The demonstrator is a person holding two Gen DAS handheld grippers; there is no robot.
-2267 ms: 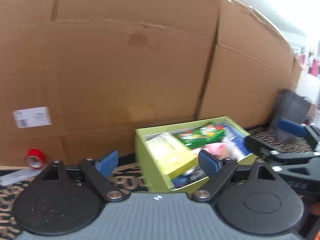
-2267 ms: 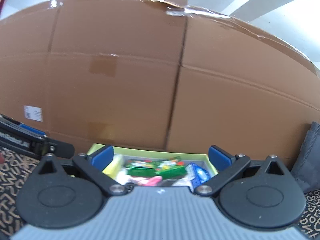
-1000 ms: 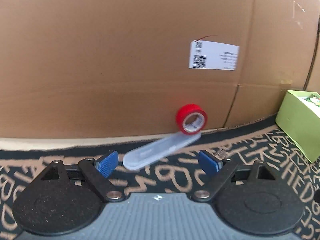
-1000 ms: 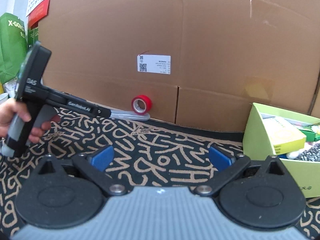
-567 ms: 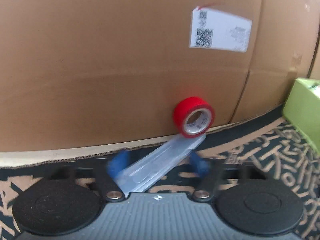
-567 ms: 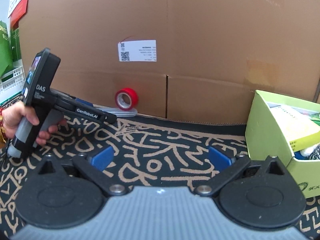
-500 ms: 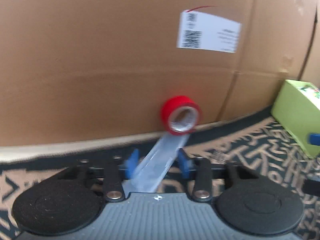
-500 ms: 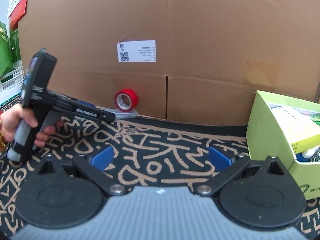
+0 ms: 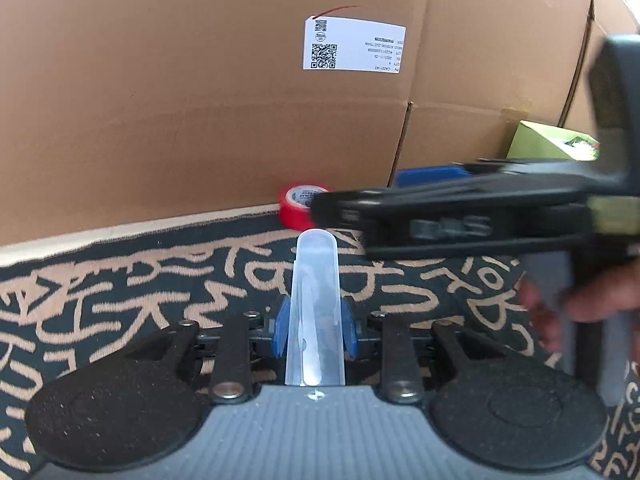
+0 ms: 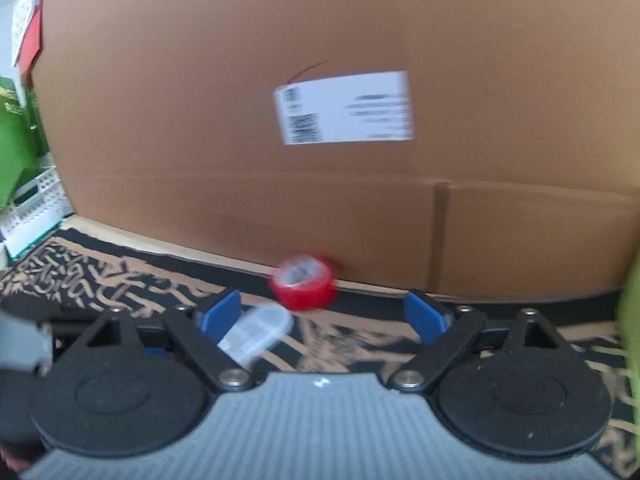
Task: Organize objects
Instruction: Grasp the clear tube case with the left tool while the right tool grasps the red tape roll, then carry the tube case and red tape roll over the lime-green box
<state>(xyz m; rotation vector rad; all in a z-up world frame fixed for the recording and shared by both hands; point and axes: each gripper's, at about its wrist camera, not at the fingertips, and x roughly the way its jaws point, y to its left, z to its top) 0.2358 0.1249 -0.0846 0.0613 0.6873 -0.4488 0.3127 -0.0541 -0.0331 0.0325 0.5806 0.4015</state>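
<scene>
Left gripper (image 9: 313,330) closing, clamped on light, slick clear case (image 9: 315,280) near tape (image 9: 298,206); right gripper (image 10: 322,318) closing, holds nothing.

Large brown cardboard box (image 9: 200,100) standing upright on a black rug with tan lettering (image 9: 120,280), filling the background. White shipping label with QR code (image 9: 354,44) stuck on its face, a thin red line curling from the top corner. At far left in the right wrist view, green packaging (image 10: 12,152) above a white lattice crate (image 10: 32,208).
</scene>
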